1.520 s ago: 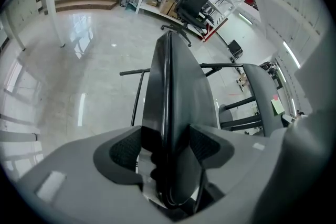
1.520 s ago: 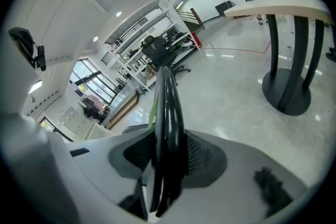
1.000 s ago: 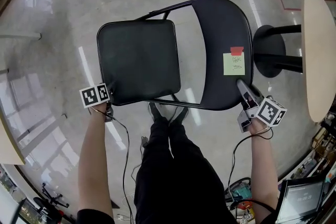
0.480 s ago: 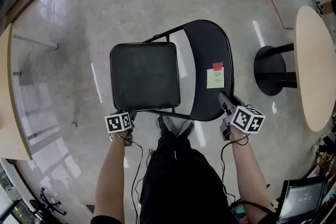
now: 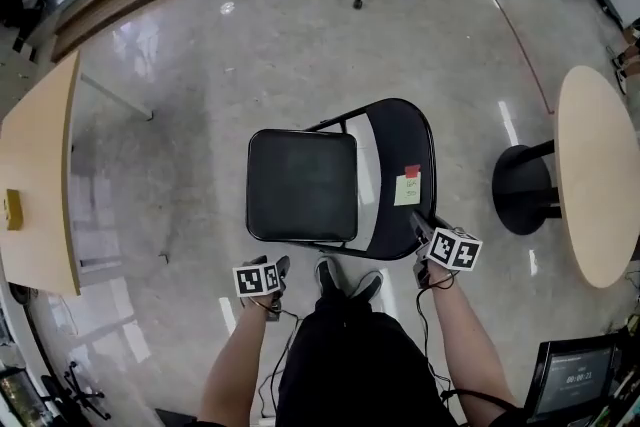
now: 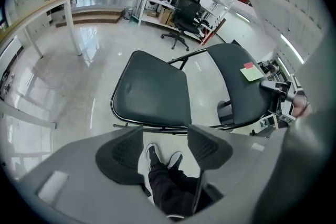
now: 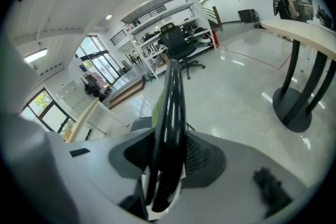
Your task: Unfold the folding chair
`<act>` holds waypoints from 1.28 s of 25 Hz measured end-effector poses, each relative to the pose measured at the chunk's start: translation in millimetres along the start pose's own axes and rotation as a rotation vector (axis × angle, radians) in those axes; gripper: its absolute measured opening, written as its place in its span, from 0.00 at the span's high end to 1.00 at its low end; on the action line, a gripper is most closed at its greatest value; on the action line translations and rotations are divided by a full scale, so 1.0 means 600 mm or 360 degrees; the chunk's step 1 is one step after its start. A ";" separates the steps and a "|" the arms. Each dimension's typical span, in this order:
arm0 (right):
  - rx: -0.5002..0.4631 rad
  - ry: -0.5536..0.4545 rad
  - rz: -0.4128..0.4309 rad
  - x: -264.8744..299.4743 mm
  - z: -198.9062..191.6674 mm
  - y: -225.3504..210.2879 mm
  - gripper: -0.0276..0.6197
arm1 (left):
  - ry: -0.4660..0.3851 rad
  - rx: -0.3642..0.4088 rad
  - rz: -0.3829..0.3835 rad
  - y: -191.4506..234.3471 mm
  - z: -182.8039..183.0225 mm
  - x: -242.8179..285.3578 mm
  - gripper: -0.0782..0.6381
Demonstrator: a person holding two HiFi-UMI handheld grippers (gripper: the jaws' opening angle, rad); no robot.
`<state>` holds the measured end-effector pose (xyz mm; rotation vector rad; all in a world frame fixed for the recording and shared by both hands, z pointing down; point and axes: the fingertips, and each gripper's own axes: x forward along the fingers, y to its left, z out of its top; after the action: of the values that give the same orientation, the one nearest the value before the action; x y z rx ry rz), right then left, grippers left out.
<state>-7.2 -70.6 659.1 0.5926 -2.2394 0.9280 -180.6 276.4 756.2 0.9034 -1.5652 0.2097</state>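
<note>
Glossy floor (image 5: 180,85) is bearing the folding chair (image 5: 300,185), standing open. Its backrest (image 5: 400,150) is being clamped by the right gripper (image 5: 423,233). The left gripper (image 5: 278,267), empty with jaws apart, has just been closing slightly. Steadying the backrest while pressing the seat (image 6: 152,89) flat seems best.

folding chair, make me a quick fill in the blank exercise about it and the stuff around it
1. The right gripper is shut on the chair's ____.
2. On the backrest sits a yellow note with a ____ tab at its top edge.
3. The seat is down, so the chair is already ____.
4. In the head view a round ____ on a black base stands right of the chair.
Missing words: backrest; red; unfolded; table.
</note>
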 end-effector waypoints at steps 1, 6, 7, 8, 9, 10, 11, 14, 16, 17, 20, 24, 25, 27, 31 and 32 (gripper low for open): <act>-0.0002 0.0016 0.0025 0.001 -0.004 0.005 0.73 | 0.0006 -0.0006 -0.0003 -0.010 -0.011 -0.008 0.51; -0.0011 0.0108 0.0067 0.044 -0.016 0.094 0.75 | -0.0057 -0.0047 -0.0003 0.005 -0.028 -0.070 0.52; -0.0020 0.0133 0.0062 0.051 -0.023 0.114 0.75 | -0.0065 -0.0064 -0.0008 0.011 -0.036 -0.081 0.52; -0.0027 0.0157 0.0059 0.056 -0.031 0.131 0.76 | -0.0067 -0.0079 -0.0013 0.016 -0.045 -0.089 0.52; -0.0036 0.0182 0.0062 0.062 -0.039 0.148 0.76 | -0.0069 -0.0093 -0.0014 0.021 -0.052 -0.095 0.52; -0.0053 0.0206 0.0072 0.072 -0.045 0.167 0.76 | -0.0077 -0.0108 -0.0011 0.029 -0.054 -0.099 0.52; -0.0080 0.0233 0.0086 0.085 -0.047 0.188 0.76 | -0.0092 -0.0129 -0.0005 0.037 -0.051 -0.103 0.52; -0.0141 0.0299 0.0094 0.110 -0.050 0.229 0.77 | -0.0170 -0.0199 0.0001 0.051 -0.038 -0.124 0.52; -0.0130 0.0285 0.0109 0.111 -0.050 0.227 0.77 | -0.0221 -0.0214 -0.0011 0.048 -0.035 -0.140 0.52; -0.0111 0.0294 0.0134 0.113 -0.051 0.224 0.77 | -0.0244 -0.0211 -0.0022 0.043 -0.034 -0.146 0.52; -0.0019 0.0414 0.0284 0.120 -0.060 0.226 0.77 | -0.0309 -0.0188 -0.0062 0.021 -0.018 -0.163 0.52; -0.0092 0.0482 0.0375 0.090 -0.067 0.229 0.76 | -0.0374 -0.0151 -0.0093 -0.015 0.006 -0.178 0.52; -0.0098 0.0486 0.0375 0.081 -0.069 0.228 0.74 | -0.0386 -0.0135 -0.0108 -0.028 0.015 -0.180 0.52; -0.0092 0.0481 0.0369 0.064 -0.067 0.223 0.73 | -0.0408 -0.0093 -0.0149 -0.058 0.040 -0.186 0.52; -0.0124 0.0436 0.0337 0.018 -0.050 0.209 0.73 | -0.0445 0.0033 -0.0241 -0.128 0.092 -0.198 0.52; -0.0137 0.0415 0.0332 0.006 -0.044 0.205 0.73 | -0.0453 0.0065 -0.0266 -0.146 0.102 -0.201 0.52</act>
<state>-74.2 28.5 620.0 0.1883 -2.1175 0.9459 -178.4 230.9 601.5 1.1282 -1.7398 -0.0069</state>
